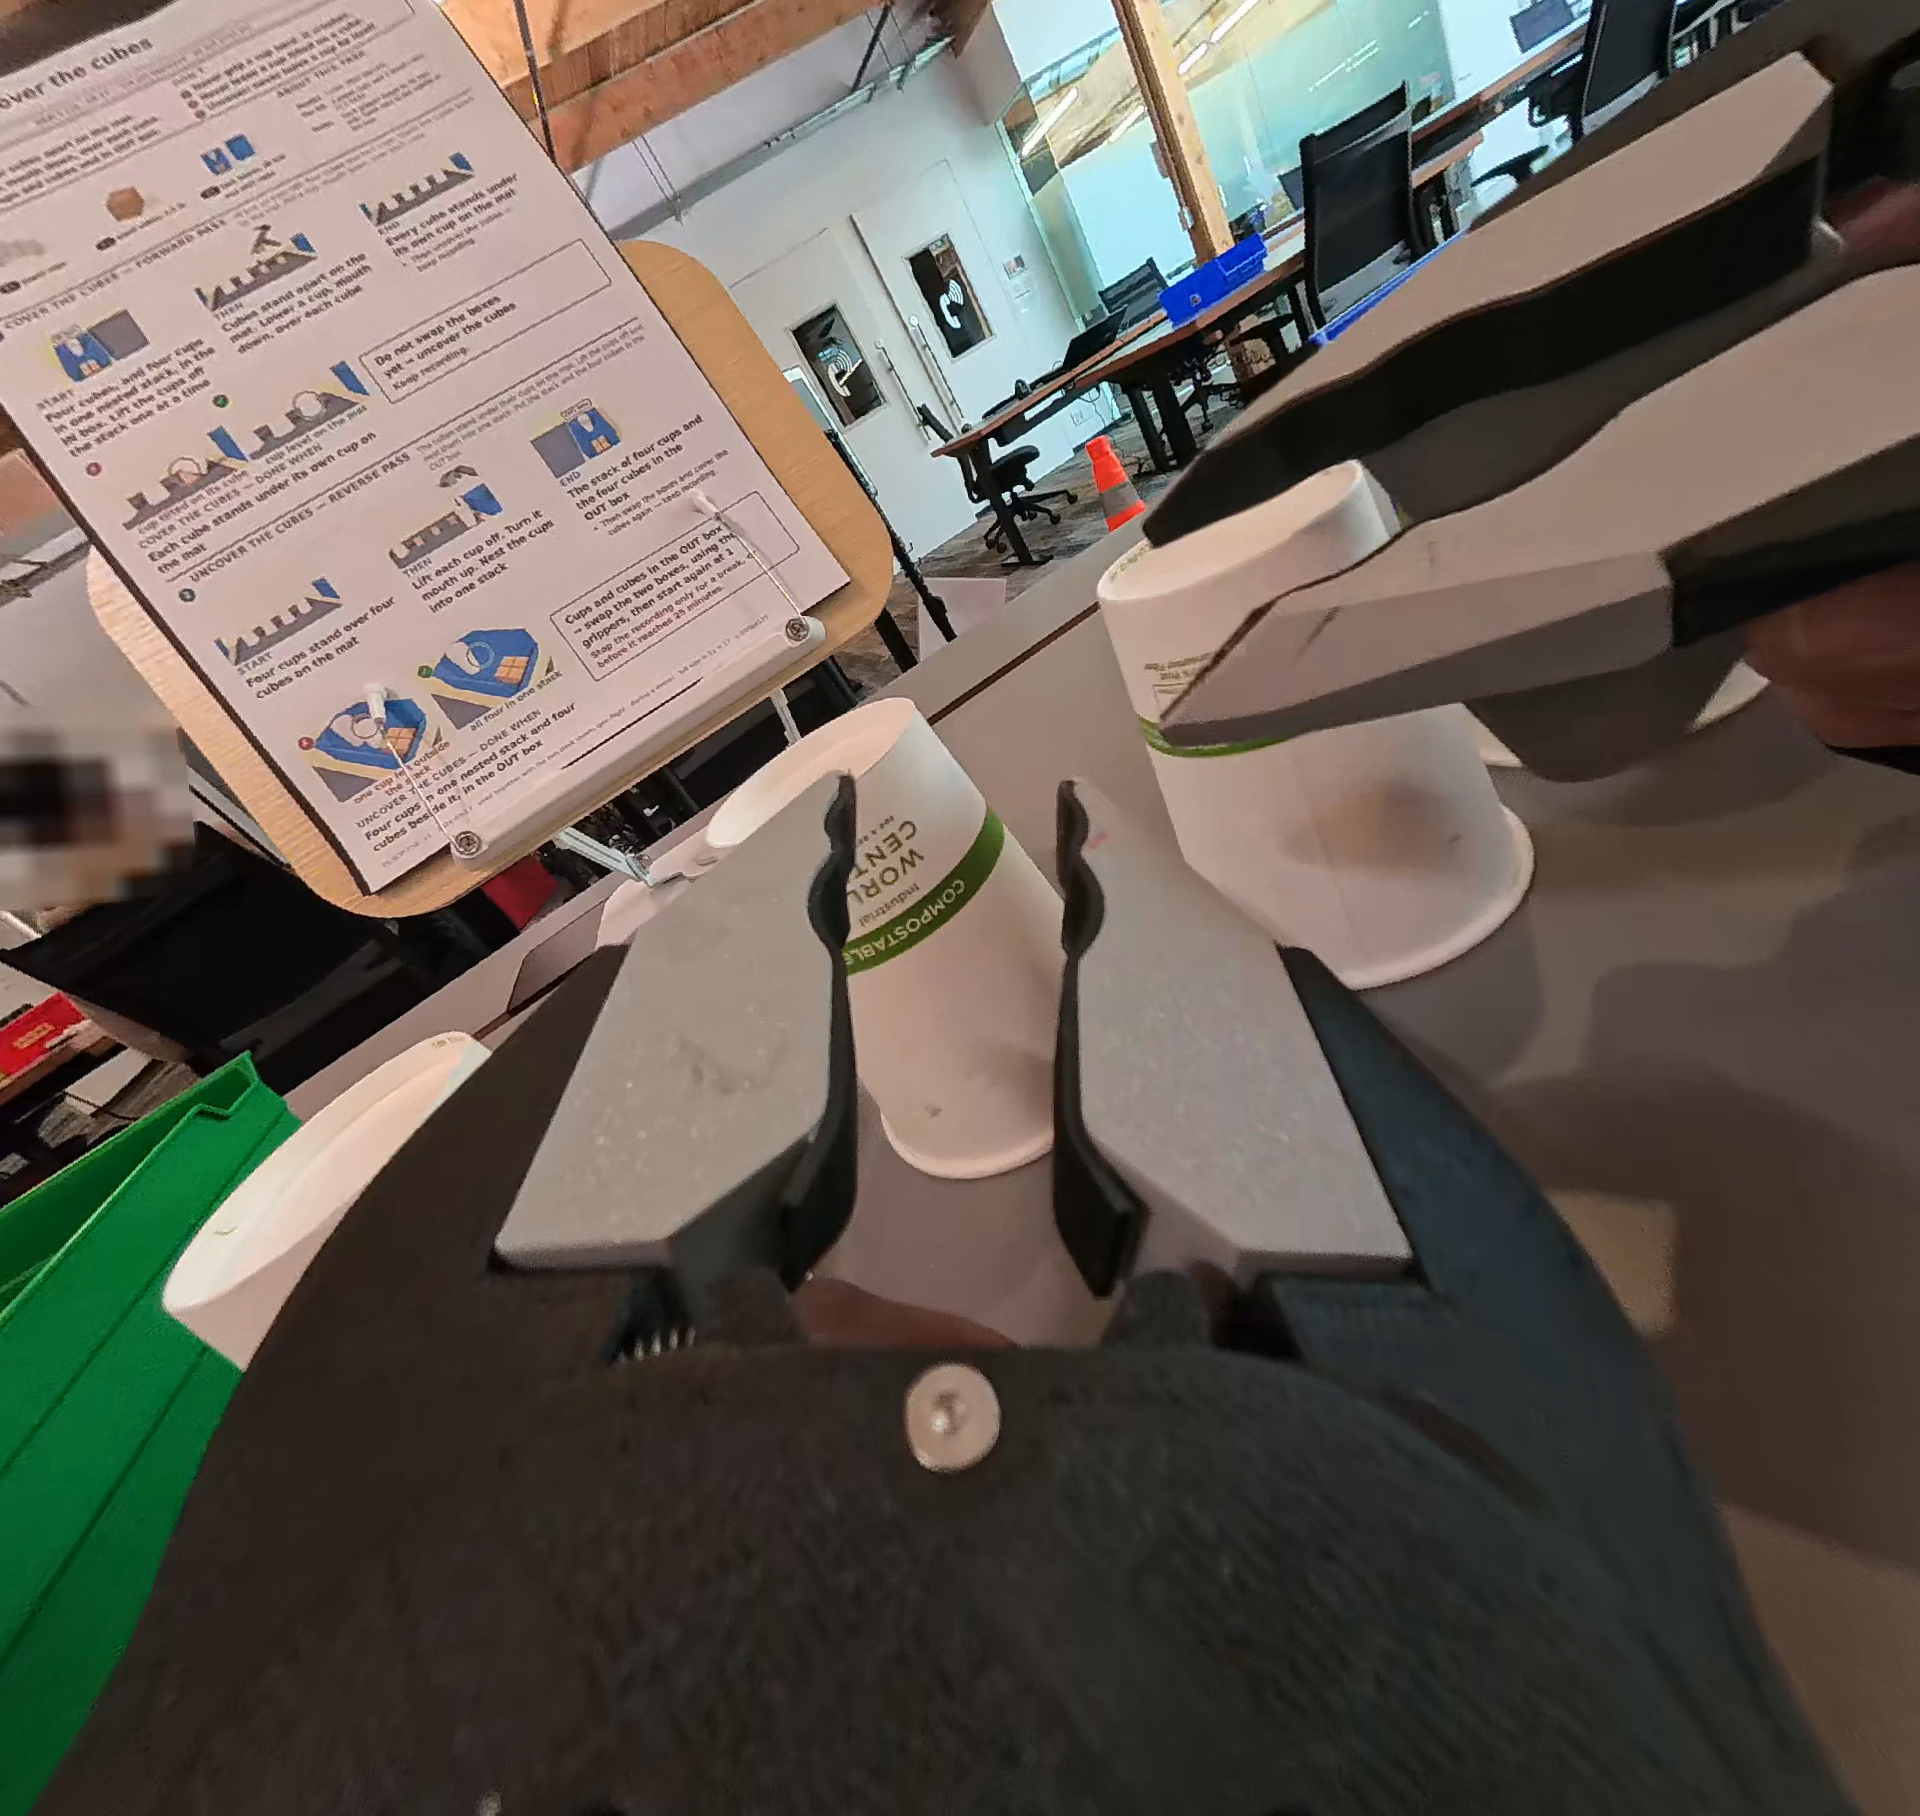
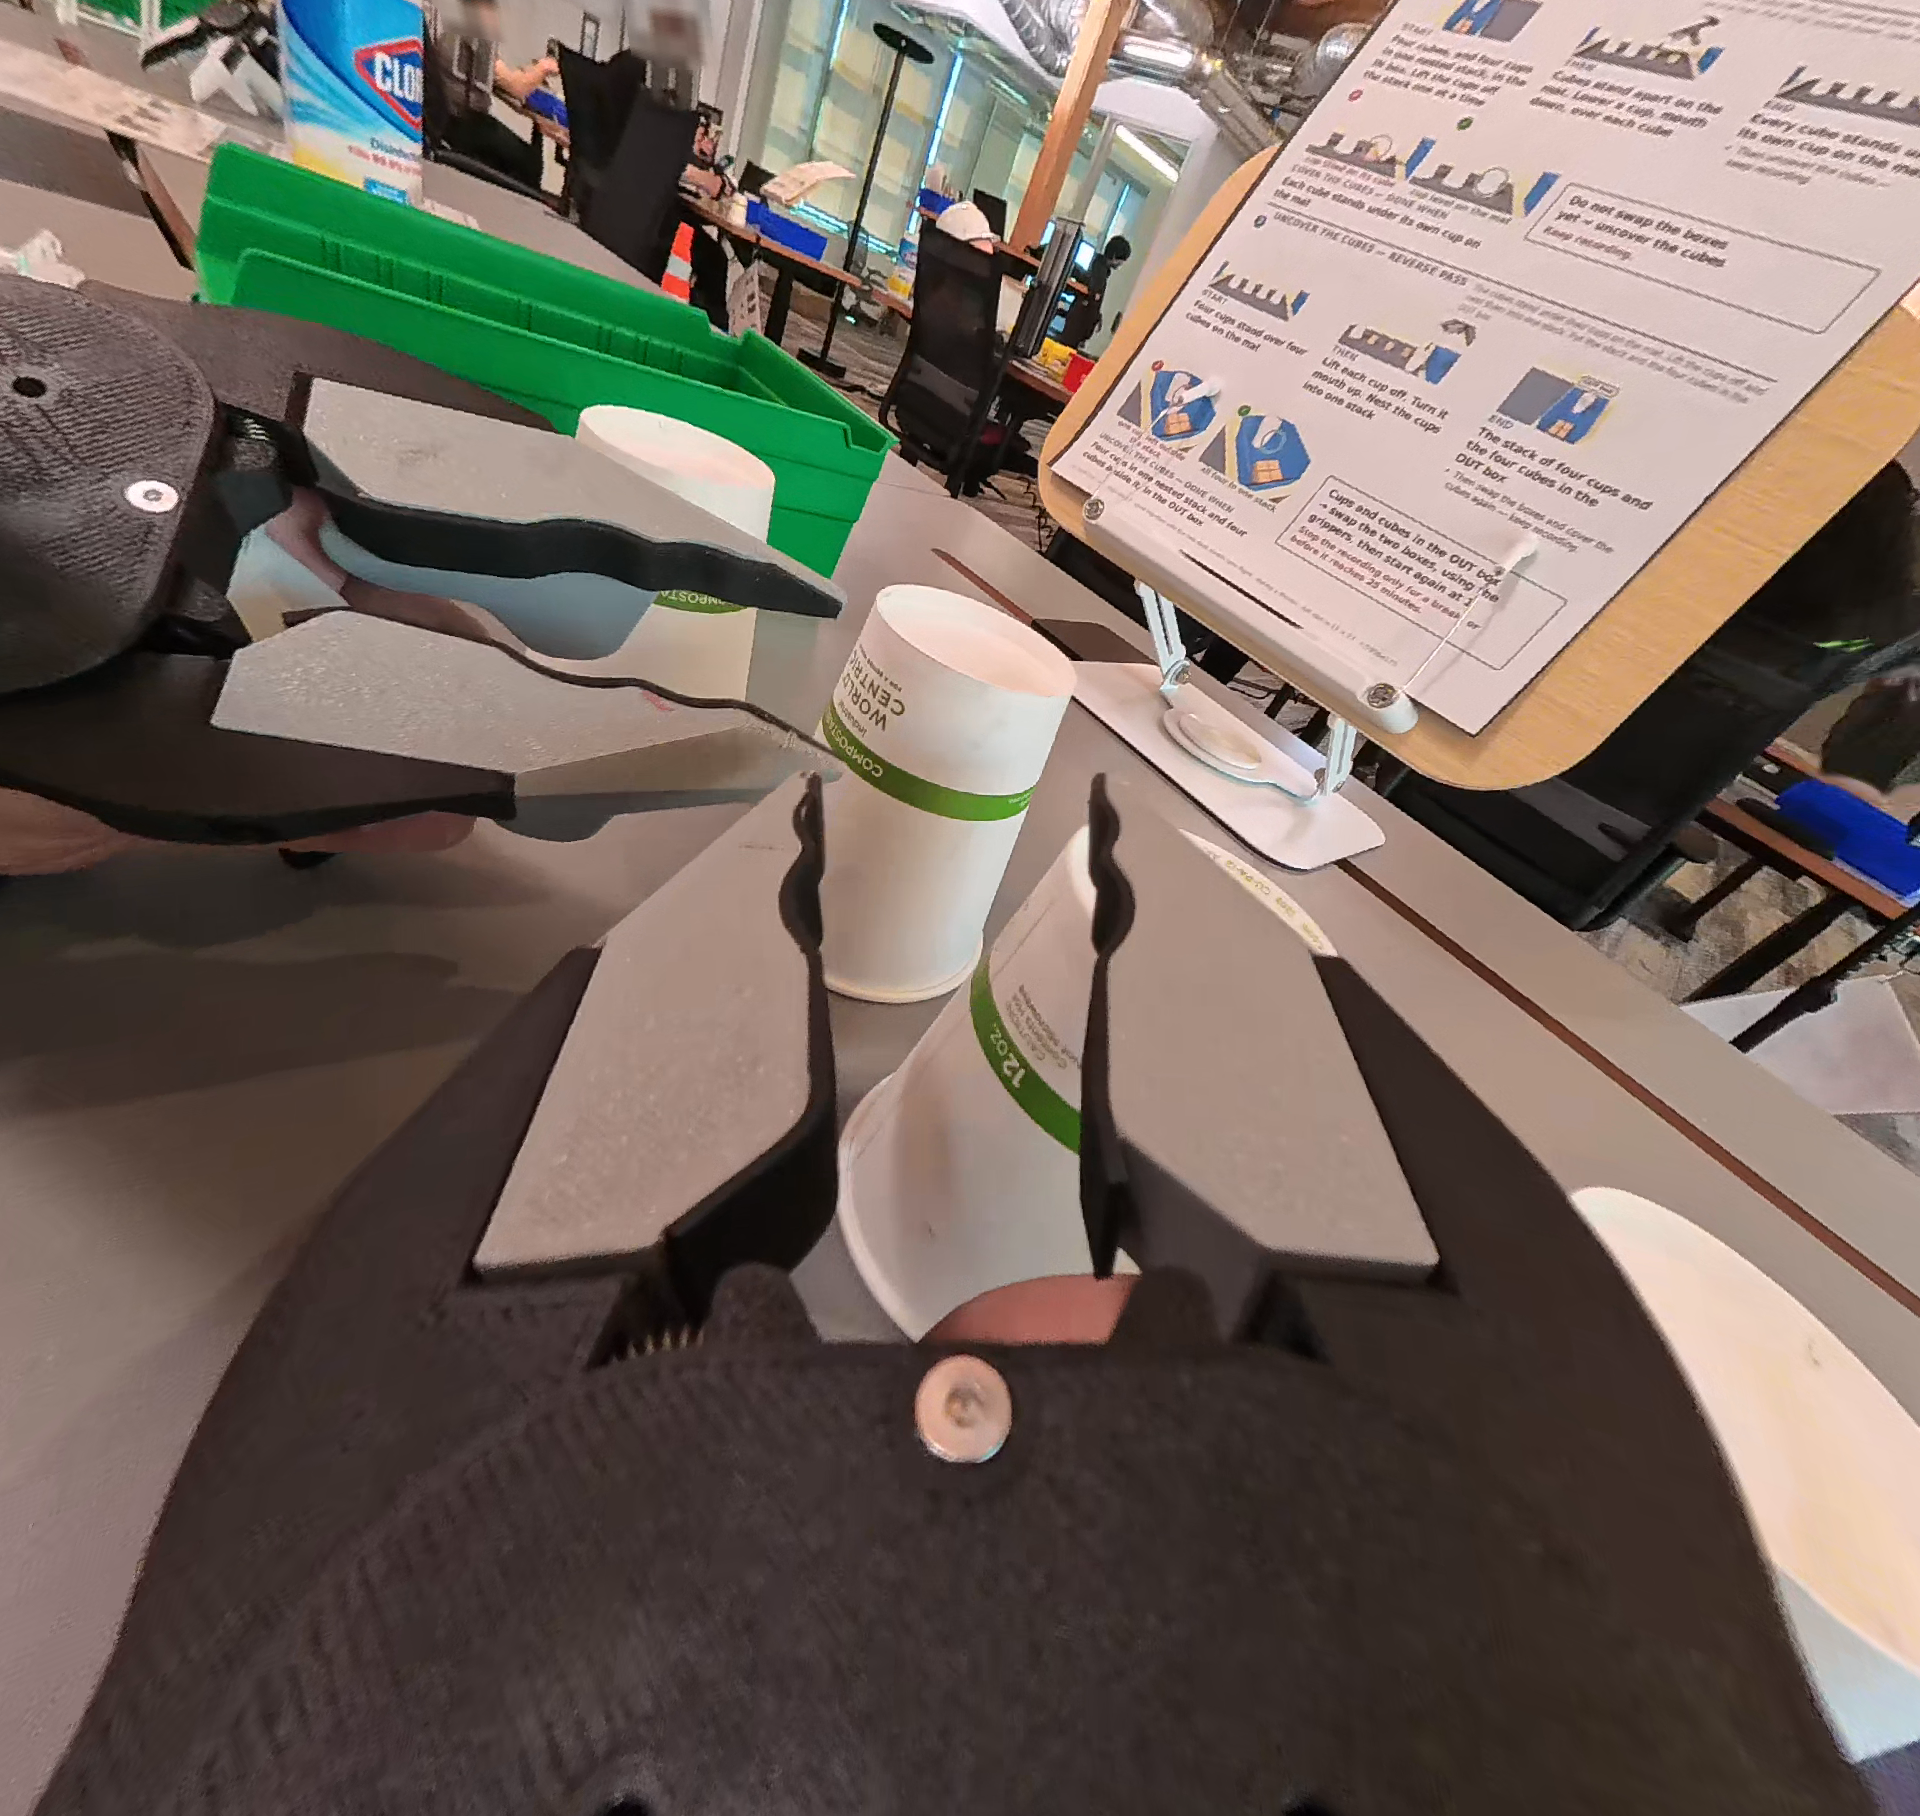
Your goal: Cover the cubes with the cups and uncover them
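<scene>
— Four white paper cups with green bands stand mouth-down on the grey surface (image 2: 312, 1039). No cube shows, so I take them to be underneath. What worries you?

— Mostly the right gripper (image 2: 951, 800). Its jaws are spread around a tilted cup (image 2: 966, 1091) at 6 o'clock in its view. The cup's top leans against one jaw, and bare surface shows between it and the other. If the jaws close like that, I'd expect the thin wall to crumple or the cup to tip over.

— And the cube under it?

— A leaning rim could catch it and drag it along.

— The left gripper (image 1: 956, 800)?

— Its jaws are also spread, with nothing pinched. Their tips are just reaching the middle cup (image 1: 914, 935) at 12 o'clock. The opening looks narrow for that cup, so pushing forward may shove it away.

— Toward what?

— Toward the tilted cup just beside it. The two grippers are close together and could knock each other.
</scene>
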`<state>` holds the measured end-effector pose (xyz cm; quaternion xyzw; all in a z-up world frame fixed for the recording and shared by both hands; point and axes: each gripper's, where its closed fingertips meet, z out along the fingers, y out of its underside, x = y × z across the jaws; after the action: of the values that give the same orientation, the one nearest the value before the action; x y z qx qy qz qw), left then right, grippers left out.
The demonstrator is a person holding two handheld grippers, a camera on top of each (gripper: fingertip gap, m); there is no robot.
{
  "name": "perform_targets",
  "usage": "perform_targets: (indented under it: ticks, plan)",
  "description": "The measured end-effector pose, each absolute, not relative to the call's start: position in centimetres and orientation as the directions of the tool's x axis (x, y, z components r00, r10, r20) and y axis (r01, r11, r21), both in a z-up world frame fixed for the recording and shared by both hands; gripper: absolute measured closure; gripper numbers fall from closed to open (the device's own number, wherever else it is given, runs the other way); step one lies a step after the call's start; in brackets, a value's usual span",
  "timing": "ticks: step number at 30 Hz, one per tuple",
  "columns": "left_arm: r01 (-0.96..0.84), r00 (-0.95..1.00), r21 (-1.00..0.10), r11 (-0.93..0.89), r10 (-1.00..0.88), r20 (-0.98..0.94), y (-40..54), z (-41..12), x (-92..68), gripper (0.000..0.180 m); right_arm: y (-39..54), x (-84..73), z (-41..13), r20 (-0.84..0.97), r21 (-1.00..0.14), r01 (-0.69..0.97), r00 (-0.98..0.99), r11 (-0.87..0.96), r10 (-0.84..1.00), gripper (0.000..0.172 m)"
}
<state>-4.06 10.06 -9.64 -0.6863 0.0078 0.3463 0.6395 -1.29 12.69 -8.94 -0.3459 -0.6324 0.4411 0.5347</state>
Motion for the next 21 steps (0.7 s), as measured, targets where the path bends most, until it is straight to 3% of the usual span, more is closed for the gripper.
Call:
perform_targets:
  ticks: [21]
  plan:
    - [-0.487,0.719,-0.849,-0.205,0.458,-0.523,9.8,-9.5,-4.3,0.144,13.4,-1.7,-9.5,0.378,-0.924,0.001,-0.159,0.383,0.912,0.126]
